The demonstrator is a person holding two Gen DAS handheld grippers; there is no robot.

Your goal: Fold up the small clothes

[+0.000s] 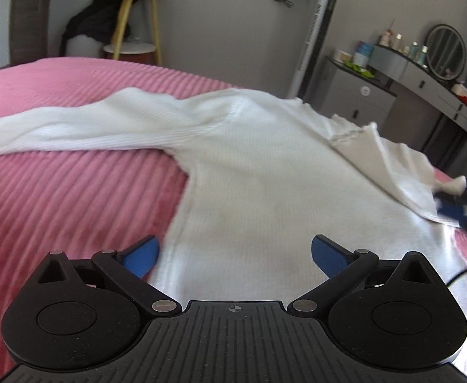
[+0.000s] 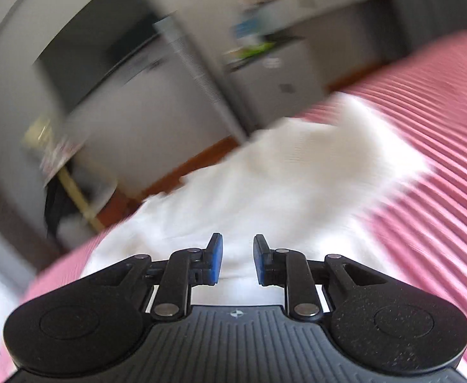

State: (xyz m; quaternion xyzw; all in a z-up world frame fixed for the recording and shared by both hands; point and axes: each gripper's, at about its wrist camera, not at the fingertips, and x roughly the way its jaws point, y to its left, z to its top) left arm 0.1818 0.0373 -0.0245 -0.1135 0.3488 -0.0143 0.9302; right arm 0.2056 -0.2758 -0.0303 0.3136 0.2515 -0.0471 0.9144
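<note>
Left hand-held gripper point(image 1: 235, 257): released, its blue pads spread wide and gripping nothing; it hovers low over the bottom hem area of the white sweater, one pad at the hem's left edge above the bedspread, the other above the white knit.
Right hand-held gripper point(image 2: 237, 260): blue pads parted by a narrow gap with nothing between them, so released; white cloth lies beneath and ahead of it. Its view is heavily motion-blurred. In the left view it shows only as a dark, blurred shape at the right edge point(image 1: 466, 210), close to the turned-over flap.
Bed point(image 1: 58, 191): covered by a pink ribbed bedspread that carries the garment.
White sweater point(image 1: 259, 172): ribbed knit, spread flat on the bedspread; one long sleeve point(image 1: 58, 131) stretches out to the left, while on the right side a flap of cloth point(image 1: 389, 172) is turned over onto the body.
Dressing table point(image 1: 425, 79): grey, beyond the bed at right, with a round mirror point(image 1: 445, 51) and small bottles on top.
Side table point(image 1: 136, 25): round, wooden-legged, at the far wall on the left, with dark clothing draped beside it.
</note>
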